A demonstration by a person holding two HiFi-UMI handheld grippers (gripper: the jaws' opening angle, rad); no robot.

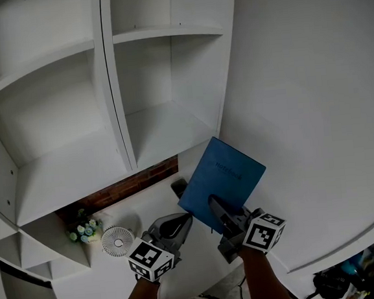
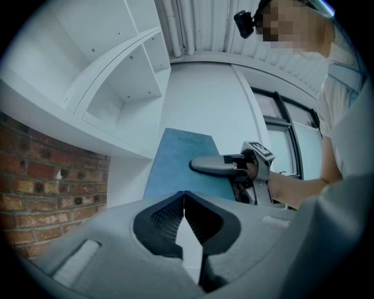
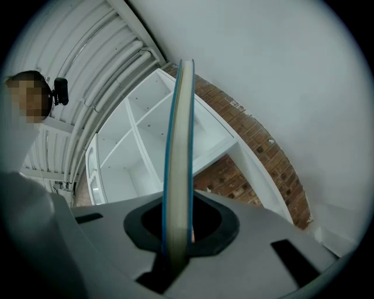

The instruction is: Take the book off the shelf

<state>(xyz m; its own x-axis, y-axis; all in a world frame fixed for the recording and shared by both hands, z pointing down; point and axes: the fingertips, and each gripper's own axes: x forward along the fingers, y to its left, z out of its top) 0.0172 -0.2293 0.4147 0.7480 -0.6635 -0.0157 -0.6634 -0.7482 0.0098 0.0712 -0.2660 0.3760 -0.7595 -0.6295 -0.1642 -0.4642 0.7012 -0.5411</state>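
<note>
Your right tool is clamped on the near edge of the blue book, which hangs in the air before the white shelf, outside its compartments. Your left tool sits just beside it, jaws together on nothing. The thin hardback looks light and stiff, its cover probably smooth; a deeper bite should stop it pivoting. The compartments in view are bare; a small fan and flowers sit on the ledge below.
</note>
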